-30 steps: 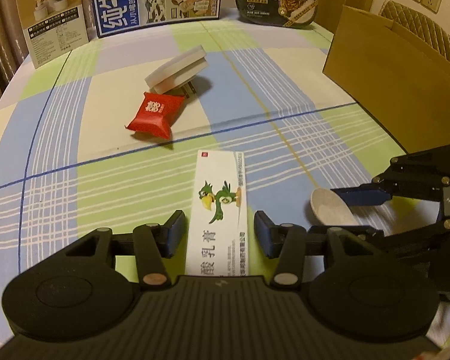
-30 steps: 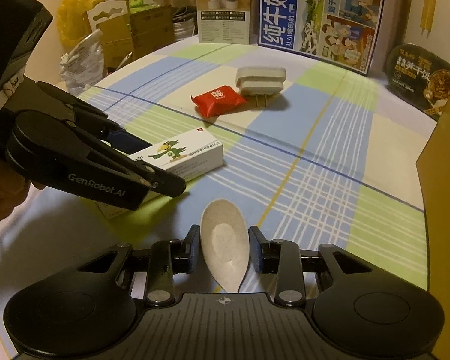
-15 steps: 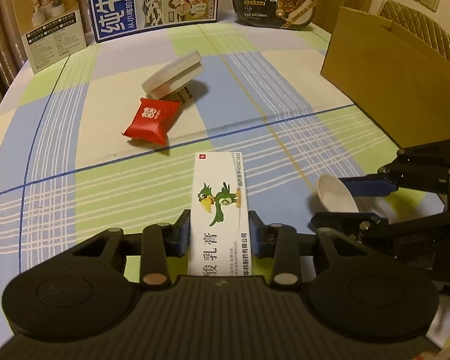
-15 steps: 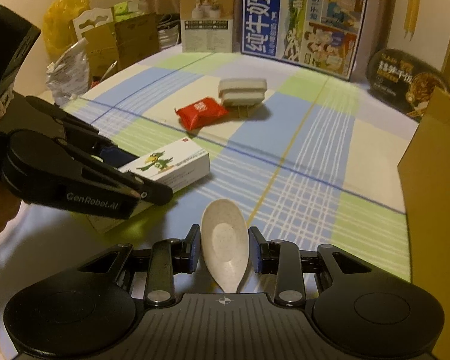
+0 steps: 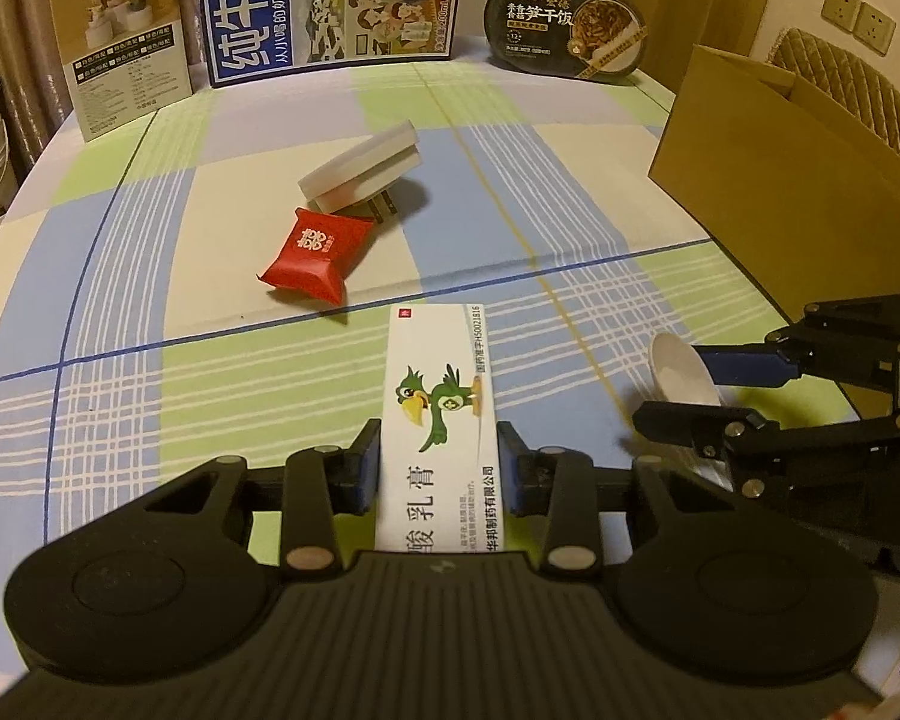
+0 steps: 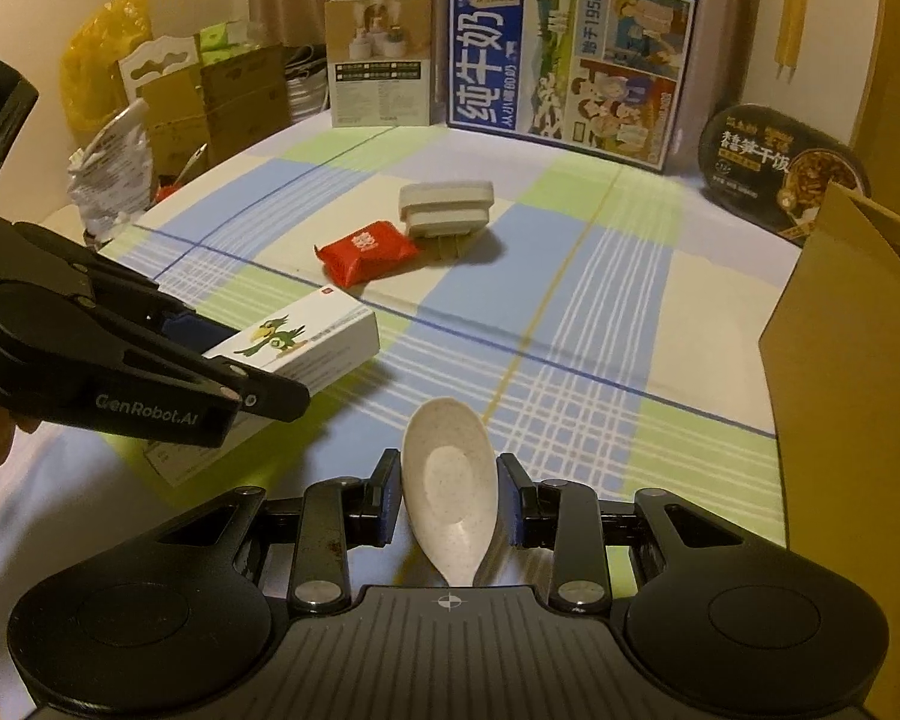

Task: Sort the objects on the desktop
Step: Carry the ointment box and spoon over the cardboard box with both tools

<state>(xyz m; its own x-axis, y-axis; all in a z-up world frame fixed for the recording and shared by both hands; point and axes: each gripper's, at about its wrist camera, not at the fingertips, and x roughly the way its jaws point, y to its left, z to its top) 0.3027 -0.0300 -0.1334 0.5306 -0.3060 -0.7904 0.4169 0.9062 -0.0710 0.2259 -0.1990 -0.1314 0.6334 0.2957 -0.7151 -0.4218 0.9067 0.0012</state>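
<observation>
- The left gripper (image 5: 439,465) has its jaws pressed against both long sides of the white ointment box (image 5: 439,420), gripping it near its close end; most of the box sticks out forward over the counter (image 5: 120,396).
- The right gripper (image 6: 449,495) holds the pale spoon (image 6: 449,483) by the flanks of its bowl, jaws narrow and touching it on both sides.
- Risk with the box: it is held near one end, so the long free end could droop or twist in the jaws if swung quickly.
- Risk with the spoon: its sides are curved and smooth, so the pads likely bear on a small area; it could rotate or squirt out.
- The two grippers sit close side by side; a careless sideways move could knock one load against the other.
- The cardboard carton (image 5: 810,180), a likely destination, stands to the right; the box's front end could catch its rim.
- Only the right wrist view shows the box from the side, its front end apparently raised off the cloth.
- Only the left wrist view shows the box's printed top and the spoon edge-on.
- Farther out lie a red packet (image 5: 315,252) touching a white plug adapter (image 5: 363,171), not yet handled.
</observation>
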